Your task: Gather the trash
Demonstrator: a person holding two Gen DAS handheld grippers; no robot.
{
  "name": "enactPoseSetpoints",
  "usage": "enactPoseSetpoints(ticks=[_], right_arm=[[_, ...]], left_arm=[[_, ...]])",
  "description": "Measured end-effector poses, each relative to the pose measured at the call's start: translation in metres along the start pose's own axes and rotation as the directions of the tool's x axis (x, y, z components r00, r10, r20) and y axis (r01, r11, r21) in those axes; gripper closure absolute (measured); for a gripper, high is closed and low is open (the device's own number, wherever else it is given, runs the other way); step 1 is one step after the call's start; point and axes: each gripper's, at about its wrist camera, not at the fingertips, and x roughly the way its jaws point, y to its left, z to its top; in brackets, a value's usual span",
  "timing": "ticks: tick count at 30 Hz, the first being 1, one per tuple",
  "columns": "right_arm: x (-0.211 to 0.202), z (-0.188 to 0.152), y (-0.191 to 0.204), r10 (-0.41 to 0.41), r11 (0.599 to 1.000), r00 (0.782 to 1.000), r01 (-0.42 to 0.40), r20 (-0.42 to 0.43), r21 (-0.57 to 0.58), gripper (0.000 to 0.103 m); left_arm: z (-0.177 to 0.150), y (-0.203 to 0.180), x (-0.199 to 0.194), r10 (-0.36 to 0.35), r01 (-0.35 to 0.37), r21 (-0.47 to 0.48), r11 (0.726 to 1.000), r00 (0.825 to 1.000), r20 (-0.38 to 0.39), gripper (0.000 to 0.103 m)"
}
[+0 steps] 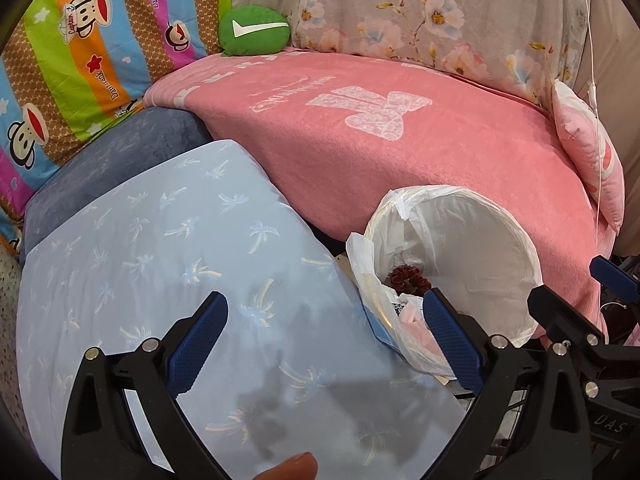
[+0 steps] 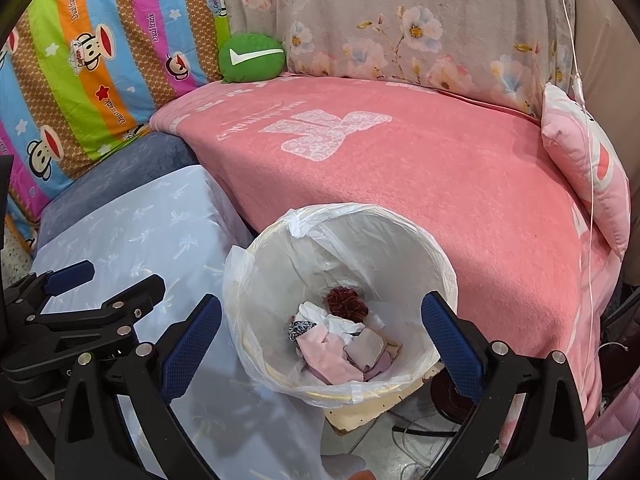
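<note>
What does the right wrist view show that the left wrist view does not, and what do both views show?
Only the right wrist view: the pink and white scraps at the bottom of the trash bin, and the floor under it. Only the left wrist view: more of the light blue palm-print cushion. Both: the bin, the dark red scrunchie, the pink blanket, the green pouch, both tools open and empty.

Your left-view trash bin (image 1: 460, 248): near rim hidden behind the gripper finger (image 1: 452, 336). Right gripper (image 1: 568, 316): cut off at frame edge. Bin contents (image 2: 340, 340): scraps too jumbled to identify.
</note>
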Motion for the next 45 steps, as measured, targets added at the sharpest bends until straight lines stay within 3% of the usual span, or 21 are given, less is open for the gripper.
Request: enactPoseSetpoints(ticks=[35,45], right_arm=[[0.000,-0.021,-0.008,-0.048,0.999,0.998,0.048,-0.036,-0.012,0.005],[0.000,-0.025,-0.014,-0.056,0.998,0.998,0.056,-0.042,-0.002,0.005]], left_arm=[[-0.011,-0.006,0.003,0.051,-0.051,-0.036,0.998,0.999,-0.015,0.009],[-0.020,-0.013,0.002,0.061,-0.061,-0.001,0.998,0.998,-0.023,0.009]])
